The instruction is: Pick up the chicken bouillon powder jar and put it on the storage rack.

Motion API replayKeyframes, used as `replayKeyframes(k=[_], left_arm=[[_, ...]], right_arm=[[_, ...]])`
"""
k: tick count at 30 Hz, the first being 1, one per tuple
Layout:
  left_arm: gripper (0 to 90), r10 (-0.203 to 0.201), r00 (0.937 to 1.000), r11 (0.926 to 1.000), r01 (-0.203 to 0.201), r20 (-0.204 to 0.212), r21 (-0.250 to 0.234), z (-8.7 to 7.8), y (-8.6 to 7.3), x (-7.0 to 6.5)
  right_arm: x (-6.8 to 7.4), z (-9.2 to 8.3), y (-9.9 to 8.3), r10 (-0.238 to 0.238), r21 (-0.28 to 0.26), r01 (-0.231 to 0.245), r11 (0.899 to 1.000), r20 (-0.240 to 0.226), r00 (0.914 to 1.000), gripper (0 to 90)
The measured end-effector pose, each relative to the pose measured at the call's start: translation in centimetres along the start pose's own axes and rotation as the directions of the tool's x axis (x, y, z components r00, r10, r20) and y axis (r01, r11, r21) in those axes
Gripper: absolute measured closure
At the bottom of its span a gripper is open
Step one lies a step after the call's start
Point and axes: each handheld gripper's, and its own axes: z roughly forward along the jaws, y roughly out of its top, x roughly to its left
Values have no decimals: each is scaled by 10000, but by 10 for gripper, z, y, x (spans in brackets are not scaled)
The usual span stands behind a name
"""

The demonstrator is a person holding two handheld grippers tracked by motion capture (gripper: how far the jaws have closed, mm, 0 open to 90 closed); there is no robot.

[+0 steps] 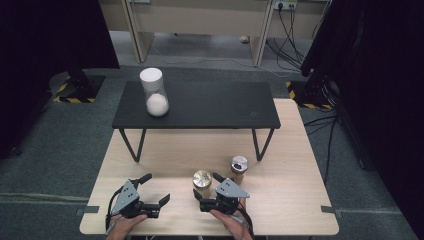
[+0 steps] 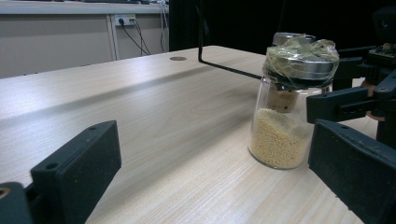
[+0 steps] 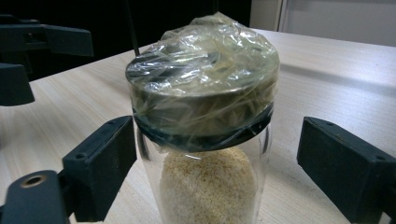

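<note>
Right hand-held gripper (image 3: pixel 210 172) straddles the film-wrapped jar (image 3: pixel 205 140) near the worktop's (image 1: pixel 280 200) front edge, about mid-width; jaws part-open, left pad at the glass, right pad clearly off it, no grip yet; I judge this the grasp step; next move: centre on the glass below the lid, then close evenly so the jar doesn't tip; second small jar (image 1: pixel 238 169) sits just behind; left hand-held gripper (image 1: pixel 150 192) wide open, holds nothing, parked toward the front-left corner.
</note>
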Motion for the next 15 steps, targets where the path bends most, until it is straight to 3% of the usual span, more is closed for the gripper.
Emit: replayKeyframes(k=[8,15], left_arm=[[20,-22,10000,10000,22,13,5,0,0,0],[20,-42,10000,10000,42,14,13,0,0,0]], right_arm=[[0,4,0,22,147,-21,9999,-75,10000,211],[3,5,1,-225,160,229,9996,-217,9995,299]])
